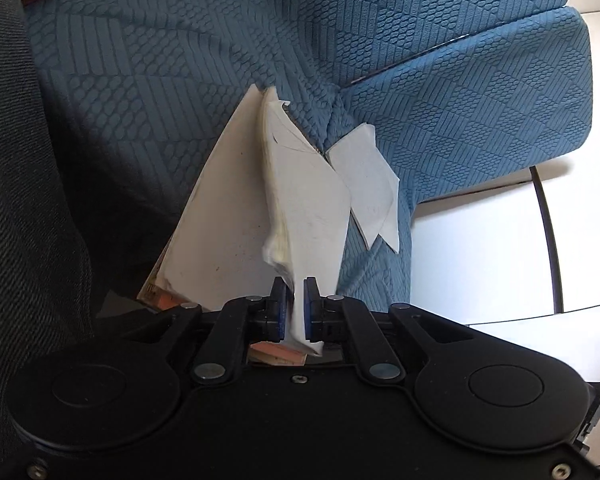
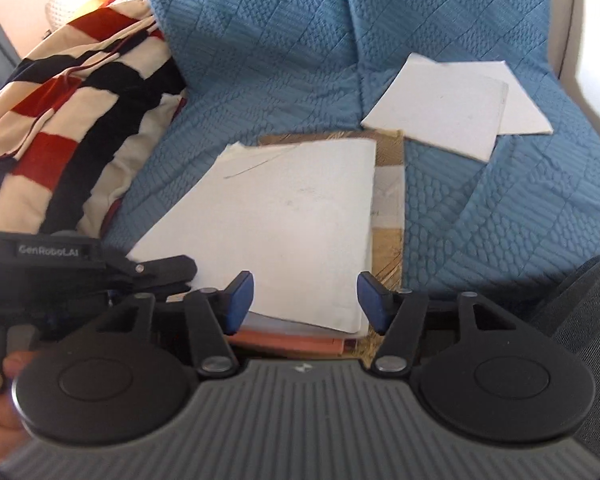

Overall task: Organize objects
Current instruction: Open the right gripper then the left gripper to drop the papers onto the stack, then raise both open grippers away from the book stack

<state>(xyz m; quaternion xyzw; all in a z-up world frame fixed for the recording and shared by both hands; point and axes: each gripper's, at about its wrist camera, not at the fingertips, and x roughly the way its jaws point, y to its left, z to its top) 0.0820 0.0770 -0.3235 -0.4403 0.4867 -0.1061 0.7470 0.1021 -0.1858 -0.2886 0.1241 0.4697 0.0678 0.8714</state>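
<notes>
Left gripper (image 1: 296,304) tilted down, jaws clamping paper sheet (image 1: 308,208); right gripper (image 2: 306,300) jaws open above paper stack (image 2: 284,220), seemingly not touching.

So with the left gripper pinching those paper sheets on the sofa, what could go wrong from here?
1. The left gripper clamps only a thin corner of the white sheets; they could tear or slip out if lifted.
2. The right gripper is open over the paper stack, so nothing steadies the lower sheets; they may slide on the blue sofa cover.
</notes>
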